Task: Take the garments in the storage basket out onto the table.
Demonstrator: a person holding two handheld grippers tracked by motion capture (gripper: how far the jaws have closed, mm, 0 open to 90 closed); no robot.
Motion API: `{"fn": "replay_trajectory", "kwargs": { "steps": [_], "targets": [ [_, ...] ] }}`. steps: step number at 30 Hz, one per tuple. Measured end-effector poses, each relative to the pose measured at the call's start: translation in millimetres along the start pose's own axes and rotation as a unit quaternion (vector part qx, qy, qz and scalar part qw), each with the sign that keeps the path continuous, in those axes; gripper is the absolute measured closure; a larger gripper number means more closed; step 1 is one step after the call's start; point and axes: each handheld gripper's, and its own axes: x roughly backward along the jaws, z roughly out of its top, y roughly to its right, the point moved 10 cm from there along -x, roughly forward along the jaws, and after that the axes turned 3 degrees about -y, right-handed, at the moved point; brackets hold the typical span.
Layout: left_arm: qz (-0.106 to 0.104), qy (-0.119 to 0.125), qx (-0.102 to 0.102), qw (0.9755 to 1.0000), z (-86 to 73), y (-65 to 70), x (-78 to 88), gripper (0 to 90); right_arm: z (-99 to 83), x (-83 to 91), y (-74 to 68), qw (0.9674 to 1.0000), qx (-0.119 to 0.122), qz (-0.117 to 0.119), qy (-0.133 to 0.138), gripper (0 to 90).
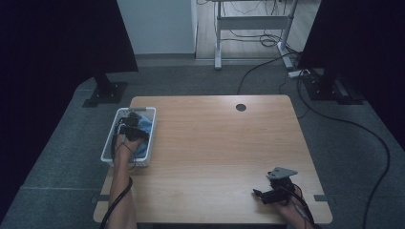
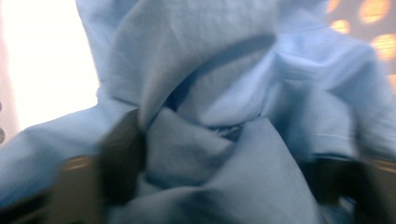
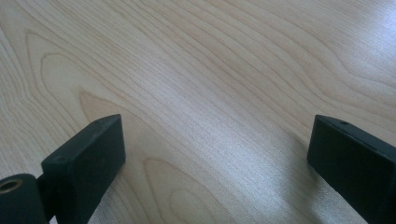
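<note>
The left gripper (image 1: 129,125) is down in the white basket (image 1: 109,143) at the table's (image 1: 215,138) left edge, on the blue cloth (image 1: 144,125) there. Up close in its own view, folds of cloth (image 2: 196,154) bunch between the dark jaws, though blur (a lot of it) hides whether they pinch yet. The right gripper (image 3: 215,154) rests over bare wood, jaws wide apart. I'd call this the grab; next comes a firm squeeze, then a lift clear of the basket.

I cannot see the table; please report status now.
Left gripper in white basket, jaws around crumpled blue cloth. Right gripper open over wooden table. Nothing blocking.
</note>
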Motion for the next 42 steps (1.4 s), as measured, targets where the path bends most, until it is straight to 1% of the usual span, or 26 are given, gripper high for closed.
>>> {"fn": "replay_trajectory", "kwargs": {
  "steps": [1,2,3,4,6,7,8,11,17,20,22,25,27,30,33,36,39,42],
  "targets": [
    [-0.003,0.002,-0.001,1.0,0.3,1.5,1.0,39.4,0.0,0.0,0.0,1.0,0.0,0.0,0.0,4.3],
    [-0.01,0.008,-0.009,0.9999,0.4,4.2,2.0,45.6,0.0,0.0,0.0,1.0,0.0,0.0,0.0,4.3],
    [-0.018,0.013,-0.009,0.9997,0.4,5.8,2.6,55.3,0.0,0.0,0.0,1.0,0.0,0.0,0.0,4.3],
    [-0.022,0.016,-0.008,0.9996,0.2,6.2,3.0,59.6,0.0,0.0,0.0,1.0,0.0,0.0,0.0,4.3],
    [-0.031,0.023,-0.005,0.9992,0.6,6.0,4.1,65.2,0.0,0.0,0.0,1.0,0.0,0.0,0.0,4.3],
    [-0.028,0.03,-0.005,0.9991,1.3,5.3,4.7,66.8,0.0,0.0,0.0,1.0,0.0,0.0,0.0,4.3],
    [-0.02,0.034,-0.011,0.9991,2.2,5.2,5.2,67.9,0.1,0.0,-0.1,1.0,0.0,0.0,0.0,4.3],
    [-0.012,0.036,-0.016,0.9991,2.8,6.0,6.2,68.4,0.0,0.0,0.0,1.0,0.0,0.0,0.0,4.3],
    [0.003,0.058,-0.015,0.9982,5.1,3.3,13.2,68.4,0.0,0.0,0.0,1.0,0.0,0.0,0.0,4.3],
    [0.013,0.081,-0.021,0.9964,7.5,2.3,20.9,68.4,0.0,0.0,0.0,1.0,0.0,0.0,0.0,4.3],
    [0.013,0.092,-0.022,0.9954,8.3,2.7,25.5,68.3,0.1,-0.1,0.0,1.0,0.0,0.0,0.0,4.3],
    [0.013,0.104,-0.021,0.9943,8.2,2.1,31.2,68.3,0.1,-0.1,-0.1,1.0,0.0,0.0,0.001,4.3],
    [0.017,0.11,-0.025,0.9935,8.0,1.7,34.6,68.3,0.1,-0.1,0.0,1.0,0.0,0.0,0.001,4.3],
    [0.016,0.121,-0.025,0.9922,9.4,2.3,40.8,68.3,0.1,-0.1,0.0,1.0,0.0,0.0,0.001,4.3],
    [0.019,0.131,-0.03,0.9907,11.3,4.2,48.7,68.2,0.1,-0.1,0.0,1.0,0.0,0.0,0.001,4.3],
    [0.023,0.142,-0.036,0.989,13.2,6.3,58.5,68.2,0.1,-0.1,0.0,1.0,0.0,0.0,0.001,4.3],
    [0.029,0.155,-0.04,0.9867,14.4,6.5,68.8,68.1,0.1,-0.1,0.0,1.0,0.0,0.0,0.001,4.3],
    [0.035,0.168,-0.041,0.9843,15.1,6.1,79.2,67.9,0.1,-0.1,0.0,1.0,0.0,0.0,0.001,4.3]
  ]
}}
